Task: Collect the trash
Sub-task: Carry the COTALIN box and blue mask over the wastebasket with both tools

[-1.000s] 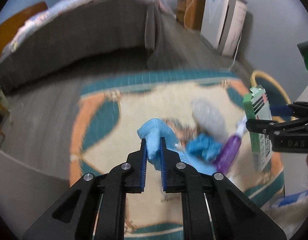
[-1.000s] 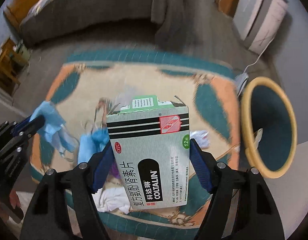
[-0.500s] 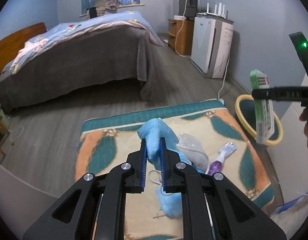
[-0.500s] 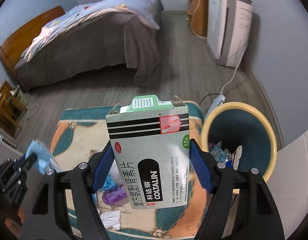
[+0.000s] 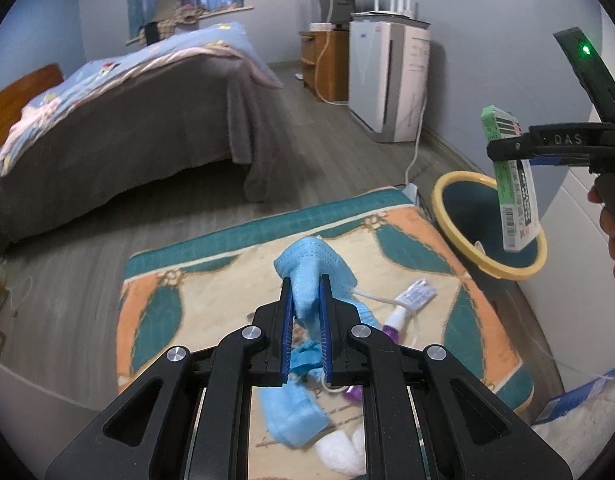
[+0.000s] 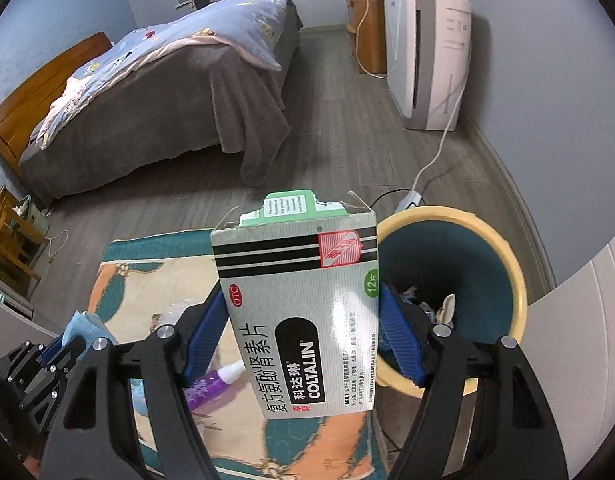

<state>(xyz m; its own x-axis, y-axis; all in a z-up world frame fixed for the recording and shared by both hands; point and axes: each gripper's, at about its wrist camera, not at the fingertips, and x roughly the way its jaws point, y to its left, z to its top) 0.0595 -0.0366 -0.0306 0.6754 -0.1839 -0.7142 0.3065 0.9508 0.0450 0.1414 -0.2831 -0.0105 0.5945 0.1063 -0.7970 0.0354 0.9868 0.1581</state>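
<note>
My left gripper (image 5: 305,308) pinched tight on blue mask (image 5: 307,268) above rug (image 5: 155,312). My right gripper (image 6: 303,328) clamps medicine box (image 6: 307,312) beside bin (image 6: 459,216).

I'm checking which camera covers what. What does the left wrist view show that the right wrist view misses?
Only the left wrist view shows the white crumpled tissue on the patterned rug. Only the right wrist view shows the grey medicine box's printed front and the trash inside the yellow-rimmed teal bin. Both show the blue face mask pinched in the left fingers, the box, the bin, and the purple tube.
</note>
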